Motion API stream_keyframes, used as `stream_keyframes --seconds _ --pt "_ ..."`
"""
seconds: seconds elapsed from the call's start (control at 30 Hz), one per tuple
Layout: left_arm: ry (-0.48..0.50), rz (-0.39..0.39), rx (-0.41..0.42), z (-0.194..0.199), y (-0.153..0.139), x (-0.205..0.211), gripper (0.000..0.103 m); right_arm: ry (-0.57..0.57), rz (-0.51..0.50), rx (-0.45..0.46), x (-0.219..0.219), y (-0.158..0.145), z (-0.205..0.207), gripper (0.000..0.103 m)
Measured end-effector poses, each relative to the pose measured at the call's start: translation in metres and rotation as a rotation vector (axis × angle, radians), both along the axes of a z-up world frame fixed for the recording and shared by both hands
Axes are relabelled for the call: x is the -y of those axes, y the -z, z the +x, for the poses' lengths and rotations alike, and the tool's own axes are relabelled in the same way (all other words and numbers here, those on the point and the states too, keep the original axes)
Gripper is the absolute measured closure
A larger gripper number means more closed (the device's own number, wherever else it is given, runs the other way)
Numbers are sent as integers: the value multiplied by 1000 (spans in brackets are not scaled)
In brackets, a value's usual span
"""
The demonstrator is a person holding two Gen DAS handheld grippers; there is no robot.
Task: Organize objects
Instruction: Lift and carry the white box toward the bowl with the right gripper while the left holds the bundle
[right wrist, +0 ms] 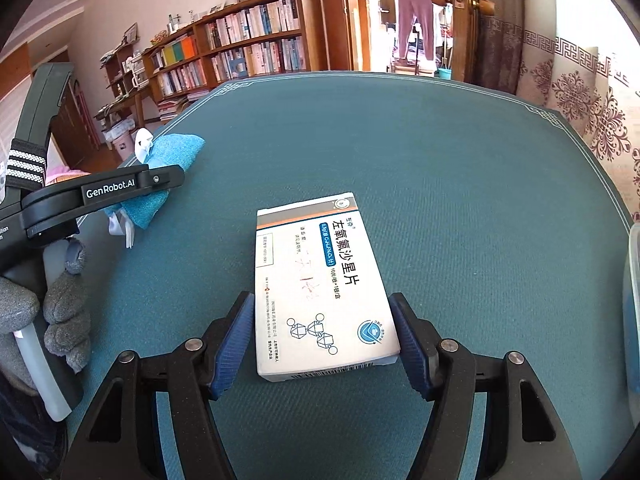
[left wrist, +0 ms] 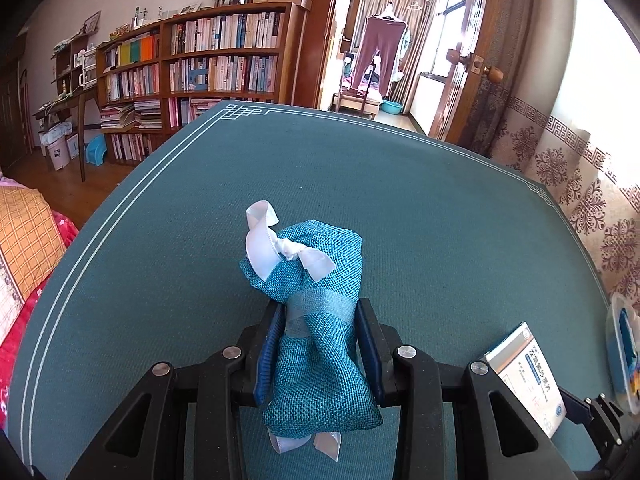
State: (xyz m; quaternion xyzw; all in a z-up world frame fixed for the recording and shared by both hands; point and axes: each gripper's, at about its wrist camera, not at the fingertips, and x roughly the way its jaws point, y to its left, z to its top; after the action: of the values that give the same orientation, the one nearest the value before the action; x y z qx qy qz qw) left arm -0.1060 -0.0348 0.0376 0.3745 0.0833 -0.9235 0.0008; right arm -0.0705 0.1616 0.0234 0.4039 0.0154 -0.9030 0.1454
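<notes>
A teal woven pouch (left wrist: 320, 320) tied with a white ribbon lies between my left gripper's (left wrist: 320, 328) blue pads, which press on its narrow middle. It also shows in the right wrist view (right wrist: 168, 160), held in the left gripper (right wrist: 132, 188). A white medicine box (right wrist: 320, 280) with blue print lies flat on the teal table mat (right wrist: 460, 200). My right gripper (right wrist: 324, 320) straddles the box's near end, its pads close to the sides with a small gap on the left. The box also shows in the left wrist view (left wrist: 524, 376).
A clear plastic container (left wrist: 624, 352) with blue contents stands at the table's right edge, also showing in the right wrist view (right wrist: 634, 280). Bookshelves (left wrist: 200, 64), a doorway and a patterned curtain (left wrist: 580, 184) lie beyond the table. A bed with patterned covers (left wrist: 24, 248) is on the left.
</notes>
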Motion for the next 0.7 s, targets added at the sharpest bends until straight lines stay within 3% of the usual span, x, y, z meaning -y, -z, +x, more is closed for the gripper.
stream_keyframes --seconds 0.17,0.47,0.7 --pt "46 -4 -9 3 -1 -11 65 11 -7 14 -1 0 -2 34" --pt "69 1 -2 0 1 -16 65 6 75 -12 13 4 -9 33" --pt "80 -3 7 0 3 -19 65 21 24 -15 3 3 -3 38"
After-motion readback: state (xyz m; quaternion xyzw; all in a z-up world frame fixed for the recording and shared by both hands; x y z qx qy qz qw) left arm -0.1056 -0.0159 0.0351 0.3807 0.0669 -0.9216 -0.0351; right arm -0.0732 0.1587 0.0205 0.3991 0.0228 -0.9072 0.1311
